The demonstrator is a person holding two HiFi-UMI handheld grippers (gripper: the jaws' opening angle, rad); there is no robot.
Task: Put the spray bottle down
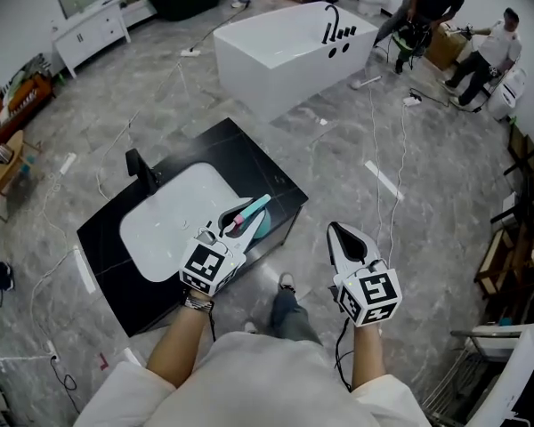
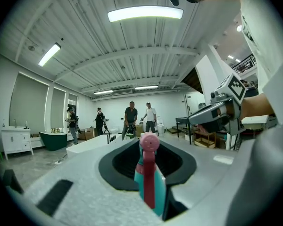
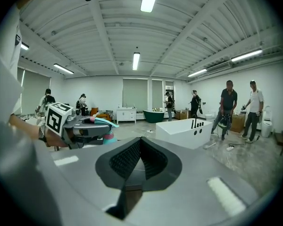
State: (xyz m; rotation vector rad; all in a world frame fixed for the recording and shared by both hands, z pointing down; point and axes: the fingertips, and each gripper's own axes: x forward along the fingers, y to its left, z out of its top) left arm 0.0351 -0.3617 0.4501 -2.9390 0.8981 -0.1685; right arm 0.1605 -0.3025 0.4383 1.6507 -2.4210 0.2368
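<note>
Bathtub (image 1: 285,47): the white tub stands far off across the floor, well apart from both hands. It appears to play no part in the set-down.

Counter (image 1: 249,154): this black slab sits at the near left and is the closest flat surface to the load. It is judged the likely place for the bottle to land.

Basin (image 1: 169,221): the white bowl is sunk into the counter's left part. Only a bare black strip remains along the right and far sides, so a base that should stand flat has to go on that strip.

Left gripper (image 1: 238,222): it is pointed roughly level over the counter's near right edge. Its fingers are clamped on the spray bottle at a middling width, because the bottle fills the gap between them.

Right gripper (image 1: 340,235): it hangs to the right of the counter, over the floor. Its fingers are pressed together with nothing between them. It is probably kept aside because one hand is enough for this job.

Spray bottle (image 1: 256,212): it is teal with a pink head and is carried in the left gripper's fingers. It sits just right of the basin's rim, clear of the surface and tilted, not upright. It would need righting before release or it may topple.

Faucet (image 1: 141,169): the black faucet is at the basin's far left, well apart from the bottle and no obstacle.
</note>
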